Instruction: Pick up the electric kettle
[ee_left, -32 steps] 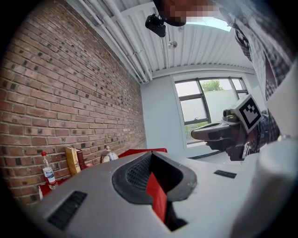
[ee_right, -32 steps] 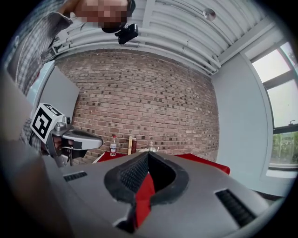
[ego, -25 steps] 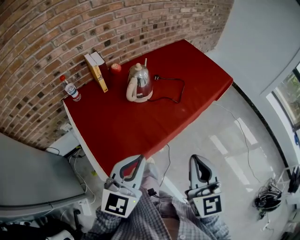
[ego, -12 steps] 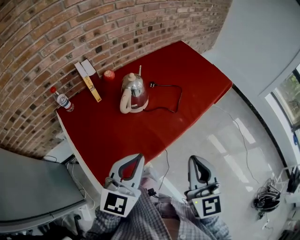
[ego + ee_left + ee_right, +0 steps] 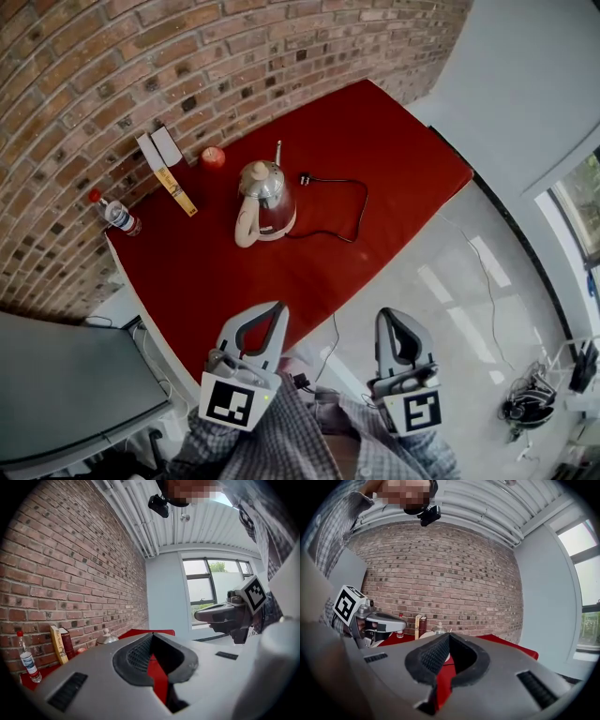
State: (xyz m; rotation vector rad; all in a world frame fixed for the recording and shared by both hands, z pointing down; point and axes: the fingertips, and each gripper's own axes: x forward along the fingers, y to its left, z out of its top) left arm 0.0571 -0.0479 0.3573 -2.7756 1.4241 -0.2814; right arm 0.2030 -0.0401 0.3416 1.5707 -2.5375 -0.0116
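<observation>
I'm approaching, I judge: left tongs (image 5: 275, 314) and right tongs (image 5: 391, 321) clenched empty, bottom of frame; next, open toward the kettle (image 5: 268, 199) handle.

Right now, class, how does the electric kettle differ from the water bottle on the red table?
The electric kettle is shiny metal with a cream handle; the water bottle is clear plastic with a red cap. The kettle is squat and wide; the bottle is slim. The kettle stands mid-table; the bottle at its left corner. Both stand upright on the red table.
</observation>
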